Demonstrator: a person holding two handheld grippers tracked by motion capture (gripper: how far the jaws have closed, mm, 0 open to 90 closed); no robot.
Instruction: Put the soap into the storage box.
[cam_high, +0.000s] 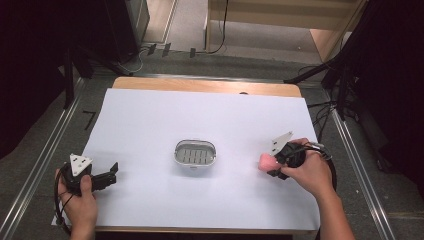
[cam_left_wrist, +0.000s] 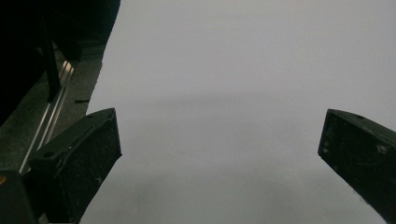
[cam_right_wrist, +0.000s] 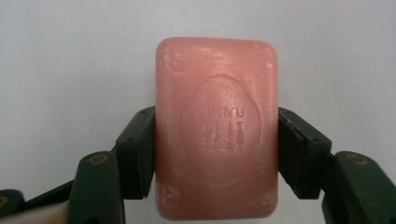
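Two grippers over white sheet (cam_high: 150, 125) in high view: left gripper (cam_high: 111, 175) near front-left corner, jaws spread, nothing between; right gripper (cam_high: 272, 167) at right, clamped on pink soap bar (cam_high: 267, 162), well right of metal soap dish (cam_high: 195, 153) at centre.
Left gripper view: jaws wide apart over bare sheet (cam_left_wrist: 233, 93).
Right gripper view: pads (cam_right_wrist: 140, 154) pressing both long sides of soap bar (cam_right_wrist: 215, 126), embossed face toward camera.

Pink soap bar (cam_right_wrist: 216, 128), rounded corners, oval stamp facing up, clamped on its long sides in the right gripper (cam_right_wrist: 216, 154), right of the soap dish (cam_high: 195, 154)
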